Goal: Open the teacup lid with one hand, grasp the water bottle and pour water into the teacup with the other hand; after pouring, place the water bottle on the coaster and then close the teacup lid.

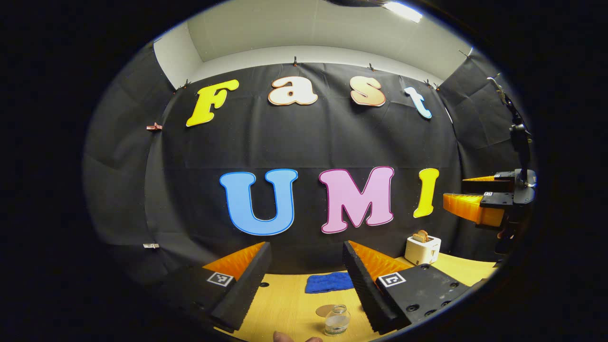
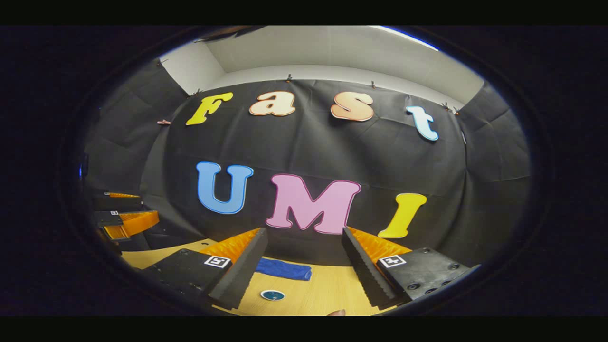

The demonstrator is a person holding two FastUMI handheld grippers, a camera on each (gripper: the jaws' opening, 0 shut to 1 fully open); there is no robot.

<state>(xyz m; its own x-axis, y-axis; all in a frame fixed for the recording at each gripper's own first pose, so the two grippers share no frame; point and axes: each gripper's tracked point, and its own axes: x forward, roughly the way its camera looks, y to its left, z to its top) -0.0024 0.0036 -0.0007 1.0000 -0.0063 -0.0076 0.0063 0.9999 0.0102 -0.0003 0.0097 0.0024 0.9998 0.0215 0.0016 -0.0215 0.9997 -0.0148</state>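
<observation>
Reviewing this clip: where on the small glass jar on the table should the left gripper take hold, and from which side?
Probably the jar is best taken around its straight clear body, below the narrower neck. It stands upright on the table between the open fingers of the left gripper, so a level approach from the near side, fingers straddling it, suits. The flat disc behind it may limit how far to push in.

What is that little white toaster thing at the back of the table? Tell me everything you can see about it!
In the left gripper view, the toaster is a small, boxy, cream-white thing with rounded corners. It stands upright on the wooden table near the far edge, close to the black cloth wall. A brown slice that looks like toast sticks up from its top. A dark mark shows low on its front, too small to make out. It stands alone, right of the blue cloth, apart from it.
</observation>
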